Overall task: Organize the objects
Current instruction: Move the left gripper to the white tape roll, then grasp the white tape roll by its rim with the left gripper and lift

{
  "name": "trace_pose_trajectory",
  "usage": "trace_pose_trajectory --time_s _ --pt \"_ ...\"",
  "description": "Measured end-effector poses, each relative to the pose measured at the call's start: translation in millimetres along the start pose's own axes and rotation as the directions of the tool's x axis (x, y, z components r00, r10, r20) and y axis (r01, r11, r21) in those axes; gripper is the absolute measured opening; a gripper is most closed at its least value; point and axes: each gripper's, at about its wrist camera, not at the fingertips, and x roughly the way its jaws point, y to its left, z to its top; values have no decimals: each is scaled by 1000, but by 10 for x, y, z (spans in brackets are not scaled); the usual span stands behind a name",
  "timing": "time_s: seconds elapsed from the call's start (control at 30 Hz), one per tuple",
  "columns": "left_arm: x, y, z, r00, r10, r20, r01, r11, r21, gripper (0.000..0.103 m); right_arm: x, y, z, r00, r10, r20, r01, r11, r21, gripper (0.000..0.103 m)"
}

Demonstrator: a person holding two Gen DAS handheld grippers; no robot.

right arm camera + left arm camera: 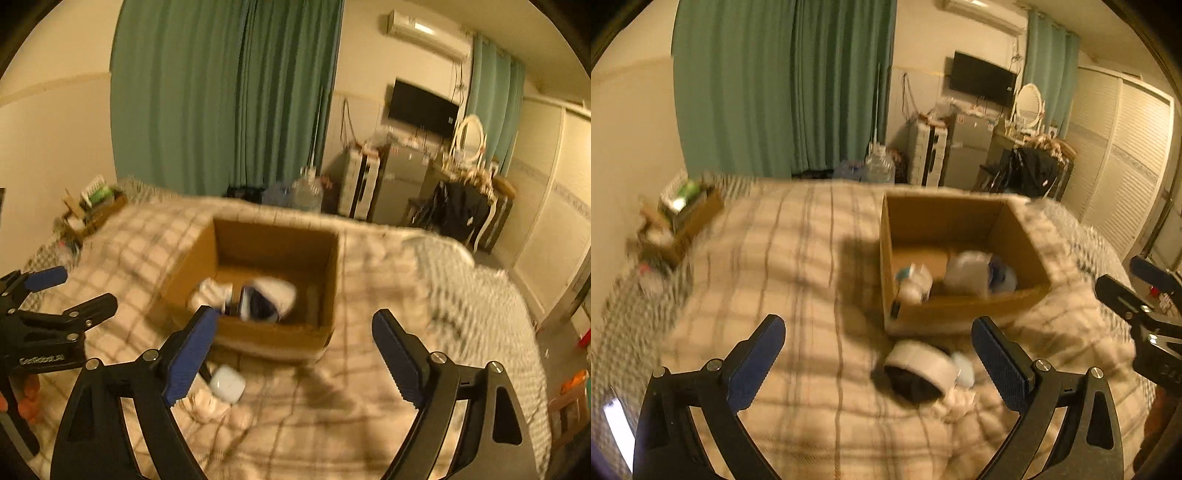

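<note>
Bed (798, 258) fills most of both views, covered in a cream plaid blanket, and everything's a bit motion-blurred. Sitting on it is an open cardboard box (964, 310), with a few whitish things lying on its floor: a pale jug-like container (969, 271) and a smaller white item (914, 282) to its left, too smeared to name properly. Over by the far left edge of the bed there's a second, smaller cardboard box (683, 225) stuffed with odds and ends.

On the blanket just in front of the big box lies a white round thing with a dark opening (918, 371), tipped on its side, and right beside it a small white case (228, 384).

Left claw (879, 363) is spread wide, nothing between the blue pads, and the round thing sits in the gap ahead of it, untouched. Right claw (291, 354) is spread open too, empty, aimed at the box's near wall, with the small case just below its left finger (192, 354).
</note>
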Motion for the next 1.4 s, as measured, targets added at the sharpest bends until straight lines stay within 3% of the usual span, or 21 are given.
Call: trace_pose_trajectory --time_s 0.13,0.3,0.6,0.77,0.87,0.93,1.07,1.17,1.4 --pt "367 -57 -349 995 9 -101 -6 999 36 103 406 77 -341 994 34 -108 -33 999 10 86" --pt "647 -213 -494 982 19 -186 1 994 105 103 725 59 -582 976 24 -215 -24 1000 4 86" --pt "1056 -412 -572 954 3 -300 49 985 166 103 700 -31 -561 975 27 -219 -17 999 47 86" --pt "1174 -422 -491 954 -52 -297 97 986 139 102 722 -52 -556 973 32 -228 -19 998 62 86" --pt "1191 -416 -492 944 -99 -314 142 983 117 85 726 -55 -560 973 36 -229 -21 998 66 86" --pt "1131 -421 -492 950 -98 -295 139 983 121 81 726 -44 -557 973 35 -229 -20 998 67 86" --pt "935 -409 -453 963 -105 -247 136 984 113 64 721 -29 -561 973 30 -228 -17 998 59 86" --pt "869 -363 -432 963 -128 -239 154 984 91 52 720 -15 -567 973 21 -229 -10 999 50 86" --pt "885 -380 -479 949 -153 -274 184 979 90 47 712 21 -582 973 5 -230 2 1000 29 86"
